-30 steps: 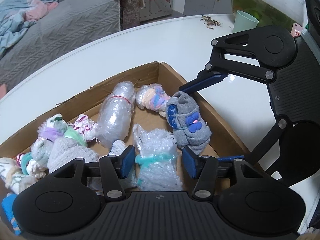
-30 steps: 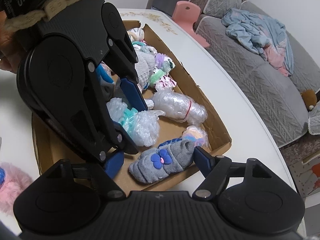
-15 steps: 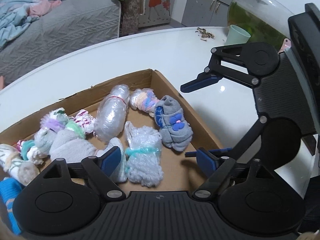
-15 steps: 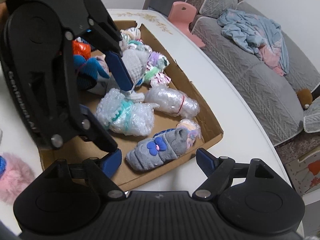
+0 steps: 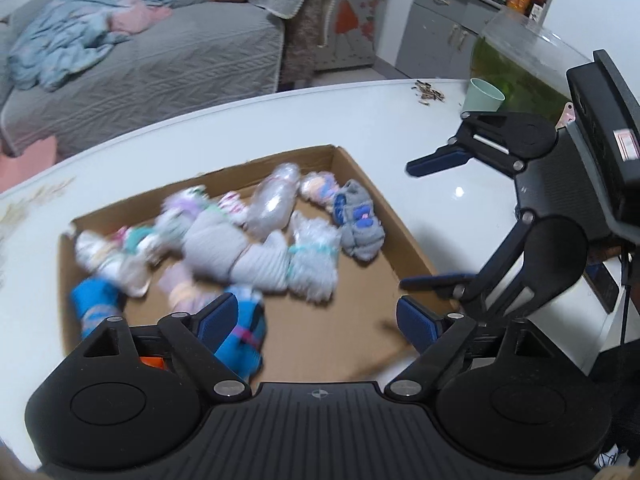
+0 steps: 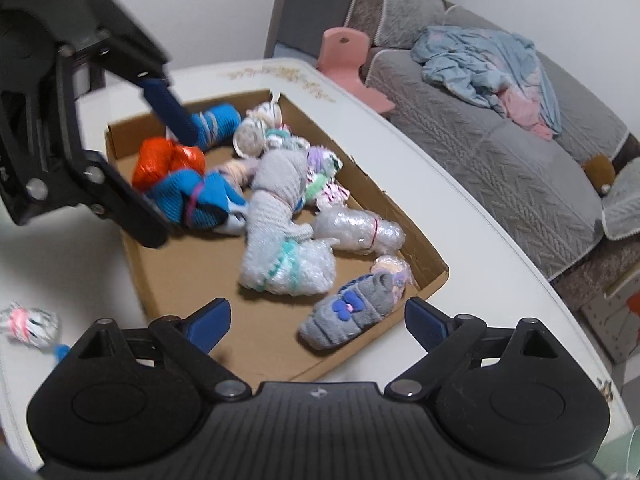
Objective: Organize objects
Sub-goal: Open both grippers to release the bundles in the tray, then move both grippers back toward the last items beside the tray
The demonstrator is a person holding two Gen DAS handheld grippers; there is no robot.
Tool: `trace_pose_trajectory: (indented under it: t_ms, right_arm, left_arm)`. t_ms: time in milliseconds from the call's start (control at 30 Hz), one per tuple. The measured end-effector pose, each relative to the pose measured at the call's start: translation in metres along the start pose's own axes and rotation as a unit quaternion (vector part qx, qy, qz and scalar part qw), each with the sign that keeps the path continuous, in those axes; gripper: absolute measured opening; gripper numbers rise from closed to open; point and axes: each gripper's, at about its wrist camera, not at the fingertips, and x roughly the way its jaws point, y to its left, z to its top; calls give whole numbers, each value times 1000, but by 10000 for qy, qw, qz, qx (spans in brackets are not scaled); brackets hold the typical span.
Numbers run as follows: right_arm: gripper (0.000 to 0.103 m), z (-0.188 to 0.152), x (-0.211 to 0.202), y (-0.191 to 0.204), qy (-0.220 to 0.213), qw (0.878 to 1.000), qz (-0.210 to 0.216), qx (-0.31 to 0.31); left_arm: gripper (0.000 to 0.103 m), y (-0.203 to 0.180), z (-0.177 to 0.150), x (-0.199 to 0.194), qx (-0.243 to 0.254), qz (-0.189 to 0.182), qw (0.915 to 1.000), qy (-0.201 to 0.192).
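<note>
Many rolled bundles lie close together in the open cardboard box (image 6: 436, 270) on the white table (image 5: 248, 128): a grey roll with a blue flower (image 6: 352, 312) near the box corner, a plastic-wrapped roll with a teal band (image 6: 290, 268) beside it, a clear wrapped roll (image 6: 358, 230), a long grey roll (image 6: 276, 188), blue ones and an orange one (image 6: 166, 162). One small striped bundle (image 6: 30, 322) lies outside the box, on the table. A green cup (image 5: 484, 96) stands far from the box, beside a fish tank (image 5: 528, 60), and a grey sofa (image 6: 508, 168) with crumpled clothes is behind the table.

The left gripper (image 5: 320, 320) hangs above the box, tilted down; its jaws have just been opening, they stand wide apart and nothing is between them. The right gripper (image 6: 318, 322) hangs over the near corner of the box, also tilted down; its jaws have just been opening too, and they grip nothing, the grey roll lies free below them
</note>
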Motion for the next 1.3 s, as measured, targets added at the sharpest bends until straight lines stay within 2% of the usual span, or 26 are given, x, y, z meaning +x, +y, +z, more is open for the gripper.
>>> trace_pose_trajectory:
  t_ms: [67, 367, 700, 833, 1100, 1300]
  right_arm:
    - [94, -1, -6, 4, -25, 9999, -64, 157]
    - [96, -12, -26, 44, 133, 9986, -257, 437]
    - [102, 1, -41, 61, -95, 9907, -617, 1207]
    - [102, 11, -36, 63, -197, 9885, -631, 1361]
    - [102, 10, -33, 65, -45, 9872, -639, 1459]
    - [102, -3, -41, 70, 94, 9866, -504, 1546]
  left_arm:
    - [92, -1, -11, -14, -33, 172, 9998, 10]
    - [92, -16, -45, -46, -29, 356, 9994, -45]
    - [94, -17, -46, -57, -386, 711, 9963, -296]
    - [94, -11, -43, -55, -564, 844, 9943, -330]
    - [96, -5, -48, -56, -761, 974, 9919, -294]
    - [98, -13, -76, -58, -763, 971, 9923, -106]
